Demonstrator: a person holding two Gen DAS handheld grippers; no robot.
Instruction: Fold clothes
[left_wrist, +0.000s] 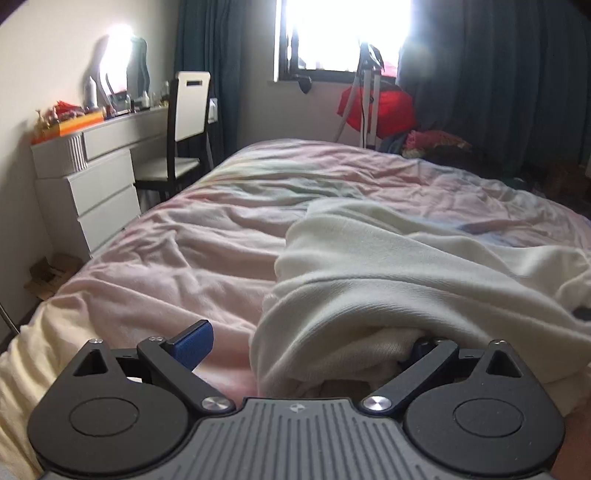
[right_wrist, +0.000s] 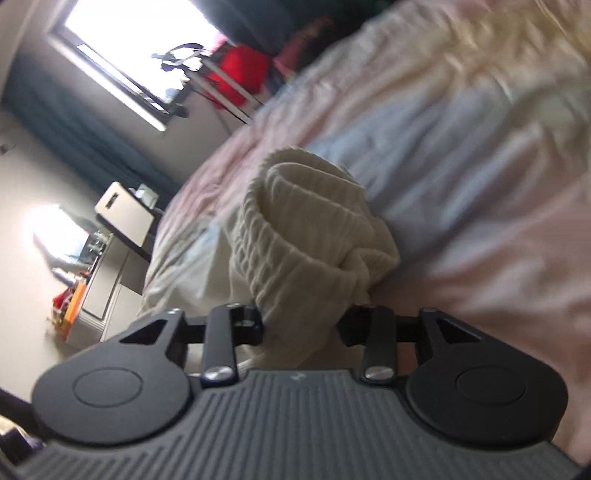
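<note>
On pink bed (left_wrist: 177, 251): left tongs (left_wrist: 306, 347) apart; right tongs (right_wrist: 301, 325) clamped on cream garment (right_wrist: 306, 236); no readable writing.

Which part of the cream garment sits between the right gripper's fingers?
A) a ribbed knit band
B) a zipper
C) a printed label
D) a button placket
A: in the right wrist view the right gripper has the ribbed knit band of the cream garment bunched between its fingers, above the pink bedding.

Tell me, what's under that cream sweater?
The cream sweater lies on the pink bedcover. Its near edge drapes over one finger of the left tool, hiding it. Anything else beneath is covered.
</note>
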